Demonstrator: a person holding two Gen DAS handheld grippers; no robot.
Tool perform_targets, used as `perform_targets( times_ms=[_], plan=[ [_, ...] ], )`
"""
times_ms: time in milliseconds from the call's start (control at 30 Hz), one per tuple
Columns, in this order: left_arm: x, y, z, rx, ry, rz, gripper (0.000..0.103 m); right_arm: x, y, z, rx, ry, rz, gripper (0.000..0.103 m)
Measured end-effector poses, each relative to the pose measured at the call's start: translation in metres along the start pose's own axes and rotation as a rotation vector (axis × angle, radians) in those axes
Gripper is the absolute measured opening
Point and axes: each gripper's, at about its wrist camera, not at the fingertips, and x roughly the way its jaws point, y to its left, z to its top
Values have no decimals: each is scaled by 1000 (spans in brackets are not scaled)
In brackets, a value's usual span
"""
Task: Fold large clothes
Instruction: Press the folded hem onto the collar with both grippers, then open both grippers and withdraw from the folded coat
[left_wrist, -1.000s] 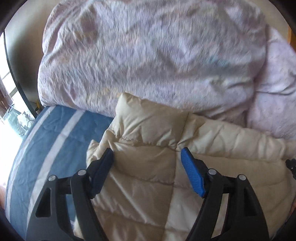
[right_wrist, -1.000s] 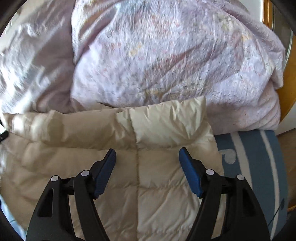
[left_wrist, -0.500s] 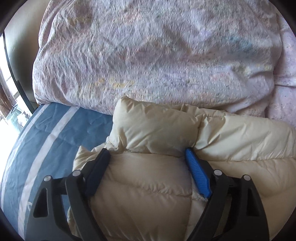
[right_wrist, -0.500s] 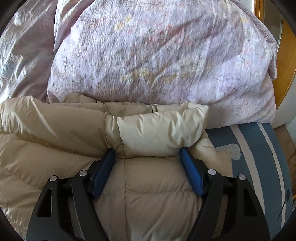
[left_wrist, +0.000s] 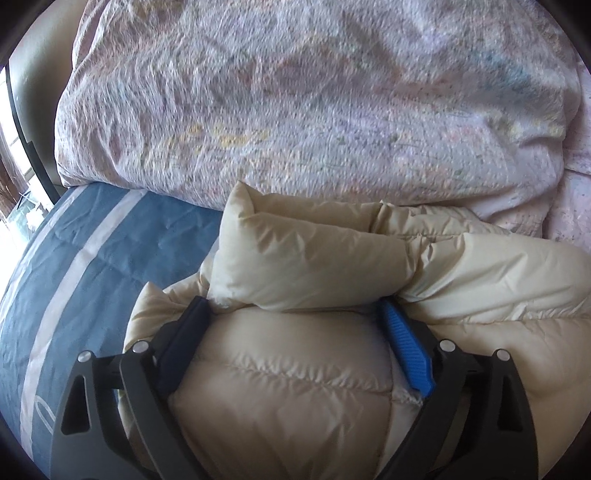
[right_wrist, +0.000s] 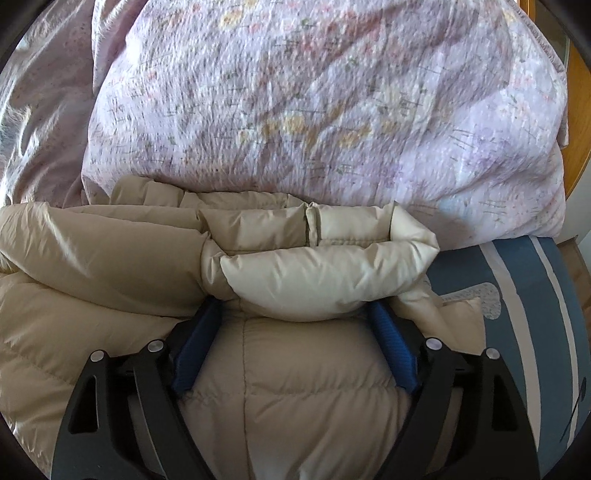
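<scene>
A cream puffer jacket (left_wrist: 295, 391) lies on the bed, its far edge rolled into a thick fold against the duvet. My left gripper (left_wrist: 291, 306) is pushed down into the jacket's left end. Its jaws are opening, and padded fabric bulges up between the blue pads (left_wrist: 406, 354), whose tips are tucked under the fold. My right gripper (right_wrist: 293, 306) sits the same way on the jacket (right_wrist: 295, 376) at its right end. Its jaws are opening too, with the puffy cloth filling the gap. Neither pair of pads pinches the cloth.
A big crumpled pink floral duvet (left_wrist: 295, 92) (right_wrist: 314, 110) is heaped just beyond the jacket. The blue sheet with white stripes (left_wrist: 92, 258) (right_wrist: 517, 295) shows to the left and right of the jacket. A wooden frame (right_wrist: 576, 110) borders the far right.
Both grippers came down from above the jacket and sank into it. Their jaws spread wider, and the jacket's far fold now overhangs the fingertips.
</scene>
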Motion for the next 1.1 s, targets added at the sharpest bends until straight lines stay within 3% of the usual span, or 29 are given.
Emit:
perform_targets(
  times_ms=[467, 667, 767, 867, 1100],
  plan=[
    [4, 1, 1, 2, -3, 24, 95, -2, -3, 1, 16, -1, -6, 84],
    [-24, 2, 4, 4, 25, 14, 95, -16, -5, 6, 32, 43, -18, 84],
    [-53, 17, 4, -14, 7, -30, 95, -44, -19, 8, 73, 8, 12, 84],
    [-82, 37, -6, -4, 4, -21, 95, -72, -48, 9, 138, -3, 28, 84],
    [-103, 78, -44, 7, 91, -46, 95, -97, -114, -30, 355, 107, 127, 86]
  ],
)
